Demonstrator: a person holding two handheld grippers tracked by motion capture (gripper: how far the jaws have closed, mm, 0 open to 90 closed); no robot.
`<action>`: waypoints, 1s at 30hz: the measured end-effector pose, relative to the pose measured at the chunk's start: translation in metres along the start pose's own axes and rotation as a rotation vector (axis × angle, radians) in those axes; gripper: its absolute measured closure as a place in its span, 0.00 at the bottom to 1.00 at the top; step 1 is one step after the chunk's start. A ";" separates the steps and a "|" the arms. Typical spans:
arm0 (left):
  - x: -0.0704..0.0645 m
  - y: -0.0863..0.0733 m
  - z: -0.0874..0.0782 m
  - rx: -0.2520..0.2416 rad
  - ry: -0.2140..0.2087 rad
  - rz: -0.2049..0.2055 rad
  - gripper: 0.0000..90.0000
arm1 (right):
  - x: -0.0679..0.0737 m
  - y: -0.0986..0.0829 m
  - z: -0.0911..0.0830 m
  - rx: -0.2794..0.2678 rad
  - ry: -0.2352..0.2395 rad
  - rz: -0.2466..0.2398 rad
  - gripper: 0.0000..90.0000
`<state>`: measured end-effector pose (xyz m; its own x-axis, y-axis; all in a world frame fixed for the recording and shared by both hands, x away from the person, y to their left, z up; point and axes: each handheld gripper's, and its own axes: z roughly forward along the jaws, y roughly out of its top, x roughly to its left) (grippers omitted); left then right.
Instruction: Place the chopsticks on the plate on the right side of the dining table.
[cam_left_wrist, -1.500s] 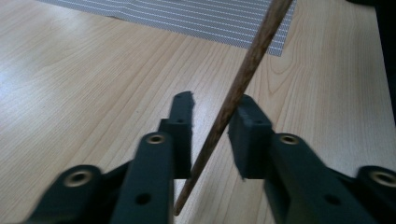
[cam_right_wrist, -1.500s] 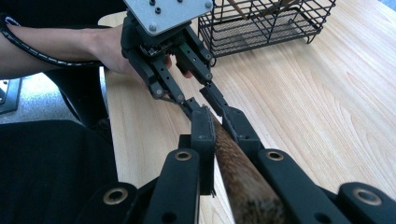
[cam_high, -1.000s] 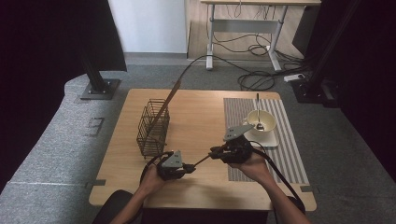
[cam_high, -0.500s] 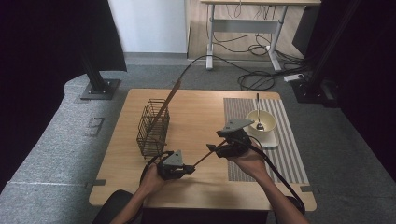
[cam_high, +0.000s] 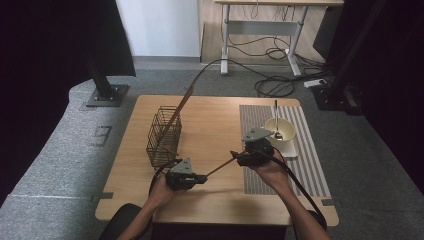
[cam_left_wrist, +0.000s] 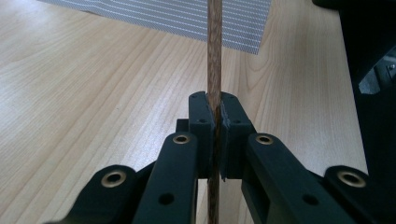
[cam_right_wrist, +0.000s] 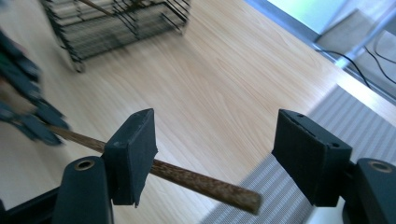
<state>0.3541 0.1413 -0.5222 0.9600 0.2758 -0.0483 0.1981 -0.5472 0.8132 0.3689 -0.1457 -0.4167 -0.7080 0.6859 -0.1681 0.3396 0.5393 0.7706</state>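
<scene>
Chopstick clamped by left gripper; right gripper seemingly spread around its end.

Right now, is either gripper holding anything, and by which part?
The left gripper clamps the wooden stick partway along its shaft. The right gripper is open, its fingers around the stick's far end.

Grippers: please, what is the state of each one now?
Left gripper: shut on the wooden stick.
Right gripper: open, holding nothing; the stick's end lies between its jaws.
</scene>
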 end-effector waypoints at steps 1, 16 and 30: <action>0.001 0.000 -0.002 -0.007 0.003 -0.001 0.95 | -0.006 -0.007 0.003 0.009 -0.005 0.027 0.32; 0.000 0.000 0.002 0.084 -0.015 0.033 0.95 | -0.018 -0.023 -0.004 0.038 0.090 0.052 0.25; -0.004 0.000 0.005 0.155 -0.046 0.051 0.95 | 0.016 -0.032 0.009 0.185 0.211 -0.151 0.41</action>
<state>0.3512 0.1361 -0.5251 0.9769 0.2103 -0.0384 0.1737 -0.6758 0.7163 0.3521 -0.1475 -0.4491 -0.8651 0.4855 -0.1262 0.3141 0.7204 0.6184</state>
